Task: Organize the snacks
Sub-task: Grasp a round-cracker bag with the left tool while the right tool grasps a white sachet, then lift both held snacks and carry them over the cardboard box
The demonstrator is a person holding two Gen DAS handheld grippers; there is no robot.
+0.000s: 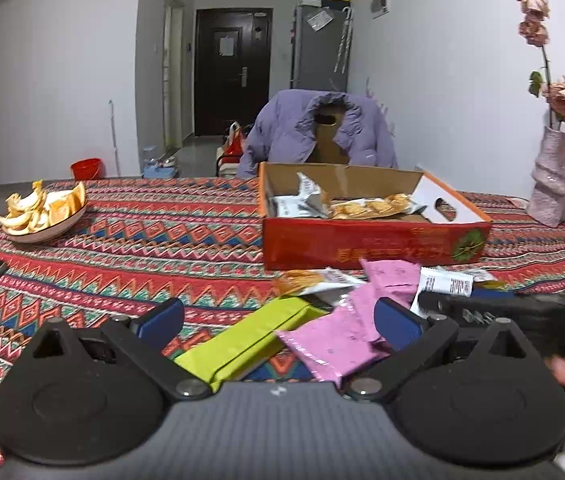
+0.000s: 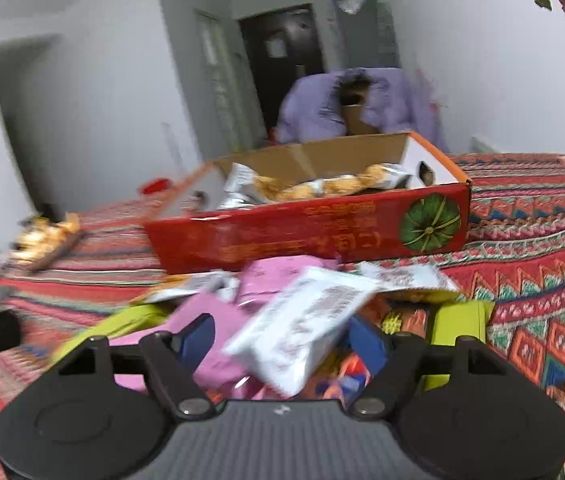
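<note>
Right wrist view – right gripper (image 2: 282, 338) part-open around a white snack packet (image 2: 302, 324), not pinched: light, crinkly, slippery – grip mid-body; left gripper (image 1: 278, 320) wide, empty

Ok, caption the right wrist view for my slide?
Right gripper with jaws around a white snack packet, pile of snacks before the red cardboard box.

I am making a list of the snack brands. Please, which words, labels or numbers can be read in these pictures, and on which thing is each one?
No text can be read for certain.
Red box: gold characters on the front, upside down and blurred, beside a green round picture.
White packet: printed lines, blurred.
White label near the pink packets: small print, too small.
Papers on the door and the grey cabinet: too far.
</note>
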